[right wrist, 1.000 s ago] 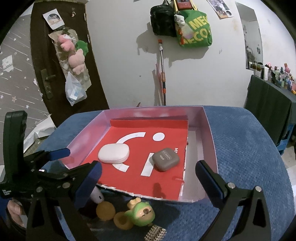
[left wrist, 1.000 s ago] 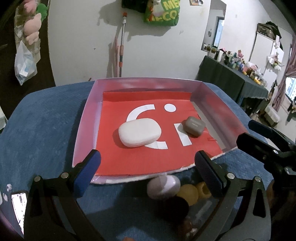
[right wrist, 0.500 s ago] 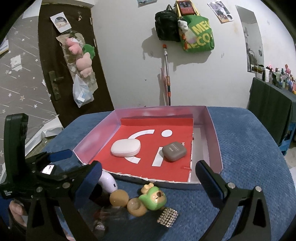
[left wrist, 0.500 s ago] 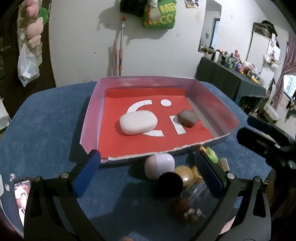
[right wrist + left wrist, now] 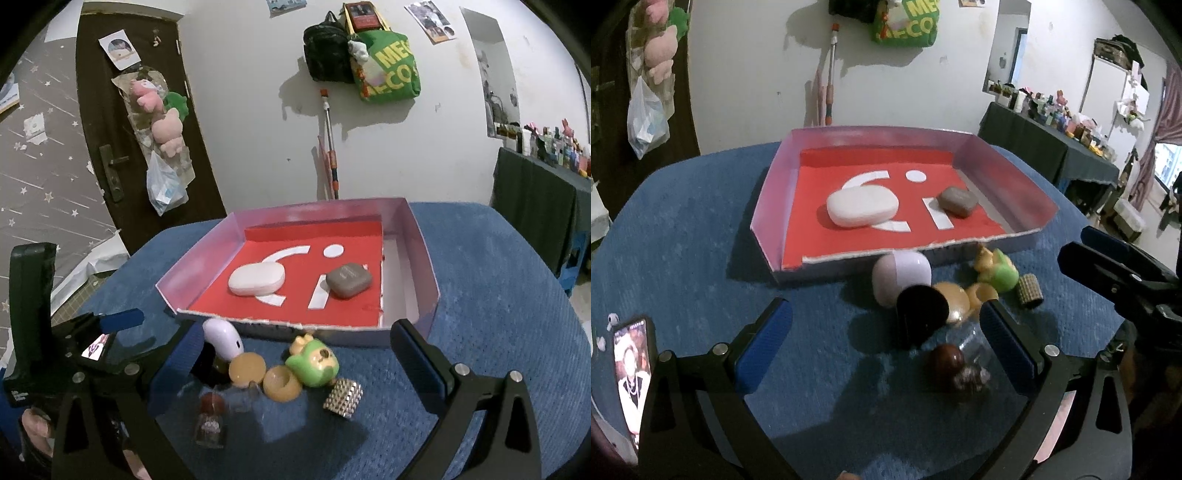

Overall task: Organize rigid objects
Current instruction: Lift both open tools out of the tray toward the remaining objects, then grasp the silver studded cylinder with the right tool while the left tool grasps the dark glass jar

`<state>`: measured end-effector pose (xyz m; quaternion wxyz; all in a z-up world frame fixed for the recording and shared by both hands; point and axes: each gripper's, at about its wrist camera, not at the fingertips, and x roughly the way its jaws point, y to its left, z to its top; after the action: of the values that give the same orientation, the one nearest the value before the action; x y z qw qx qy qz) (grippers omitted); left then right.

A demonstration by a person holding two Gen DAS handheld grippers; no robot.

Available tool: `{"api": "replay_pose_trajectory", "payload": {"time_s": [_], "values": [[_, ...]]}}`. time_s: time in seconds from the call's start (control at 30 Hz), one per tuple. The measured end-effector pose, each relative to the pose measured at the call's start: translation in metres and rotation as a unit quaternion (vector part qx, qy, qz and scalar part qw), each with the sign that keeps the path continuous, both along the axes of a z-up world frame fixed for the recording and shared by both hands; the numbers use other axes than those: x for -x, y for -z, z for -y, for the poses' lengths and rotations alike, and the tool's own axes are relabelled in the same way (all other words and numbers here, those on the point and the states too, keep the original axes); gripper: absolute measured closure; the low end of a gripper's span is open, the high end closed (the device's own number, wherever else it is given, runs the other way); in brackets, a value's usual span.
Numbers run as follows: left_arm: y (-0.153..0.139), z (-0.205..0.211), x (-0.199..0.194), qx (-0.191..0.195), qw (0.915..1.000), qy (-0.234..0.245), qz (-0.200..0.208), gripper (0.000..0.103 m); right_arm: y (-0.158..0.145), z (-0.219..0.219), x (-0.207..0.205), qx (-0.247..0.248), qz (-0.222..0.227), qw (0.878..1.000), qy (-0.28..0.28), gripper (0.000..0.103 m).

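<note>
While two cases (image 5: 256,278) already lie in the tray (image 5: 410,236), a cluster of trinkets (image 5: 312,362) waits lower centre; both claws (image 5: 291,363) spread, empty.

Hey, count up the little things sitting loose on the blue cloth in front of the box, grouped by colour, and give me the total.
Lavender-white case: 1
Black round thing: 1
Tan pieces: 2
Green figure: 1
Silver studded piece: 1
Clear bottle, dark red stopper: 1
Total: 7

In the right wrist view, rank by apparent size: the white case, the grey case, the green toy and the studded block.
1. White case.
2. Grey case and green toy look alike; the toy sits nearer, so unranked.
3. Studded block.
</note>
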<state>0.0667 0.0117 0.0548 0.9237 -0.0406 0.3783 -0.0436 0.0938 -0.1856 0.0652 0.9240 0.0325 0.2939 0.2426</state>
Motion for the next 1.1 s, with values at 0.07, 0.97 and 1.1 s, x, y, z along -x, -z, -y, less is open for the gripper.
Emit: {"api": "replay_pose_trajectory", "payload": {"time_s": [0.07,0.97,1.1], "values": [[0.002,0.001,0.005,-0.001,1.0,0.0,-0.001,0.0,0.004,0.0,0.003,0.003,-0.004,1.0,0.002,0.0],[0.021,0.022,0.051,0.019,0.9989,0.035,-0.024,0.0,0.048,0.016,0.025,0.027,-0.043,0.998,0.032,0.015],[0.039,0.024,0.048,0.038,0.9973,0.039,-0.05,0.0,0.053,0.02,0.024,0.033,-0.049,0.998,0.037,0.018]]}}
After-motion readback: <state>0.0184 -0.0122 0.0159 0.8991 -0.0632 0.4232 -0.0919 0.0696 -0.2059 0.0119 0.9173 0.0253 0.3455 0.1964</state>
